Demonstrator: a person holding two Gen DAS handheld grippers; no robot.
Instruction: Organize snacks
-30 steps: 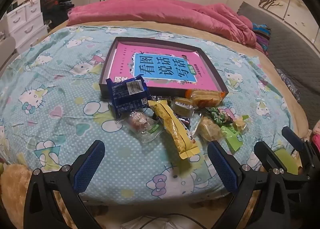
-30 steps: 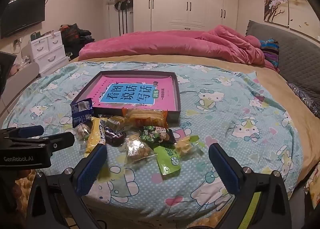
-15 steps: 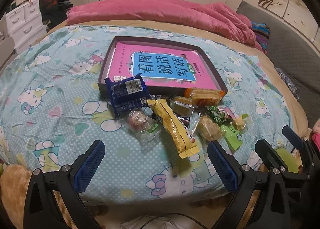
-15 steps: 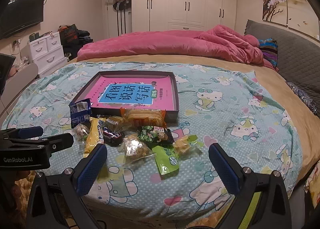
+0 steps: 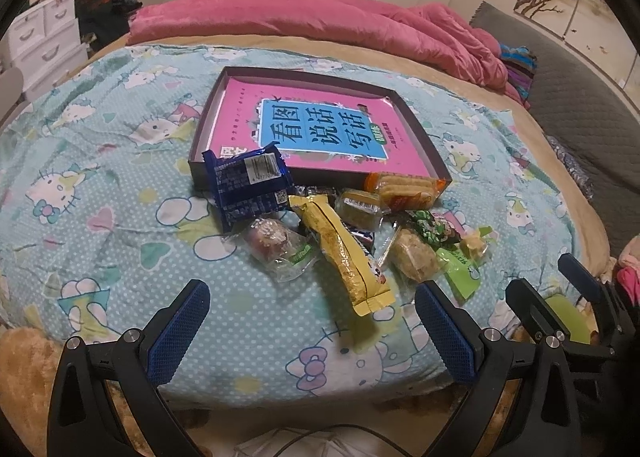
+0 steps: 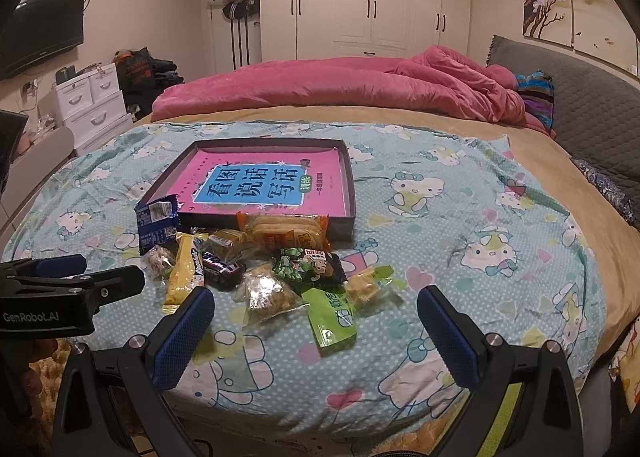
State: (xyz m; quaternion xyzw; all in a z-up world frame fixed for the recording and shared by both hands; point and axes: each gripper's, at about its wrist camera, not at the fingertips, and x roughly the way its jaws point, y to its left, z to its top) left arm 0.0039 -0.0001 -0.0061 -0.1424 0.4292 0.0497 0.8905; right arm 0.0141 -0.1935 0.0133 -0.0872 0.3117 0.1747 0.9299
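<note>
Snack packets [image 5: 344, 241] lie heaped on the patterned blanket [image 5: 100, 177] against the near wall of a dark tray [image 5: 420, 129] lined pink. Left gripper [image 5: 310, 321] and right gripper [image 6: 316, 333] hover wide apart, empty. Only the right view shows a dark, possibly chocolate, bar [image 6: 222, 267].

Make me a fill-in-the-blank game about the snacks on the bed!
1. The snacks lie in a heap in front of the shallow tray, which holds a ____ book.
2. The packet leaning on the tray's front left corner is ____.
3. The left hand-held gripper and the right hand-held gripper are both ____ and hold nothing.
4. The long snack bar has a ____ wrapper.

Missing words: pink; blue; open; yellow
</note>
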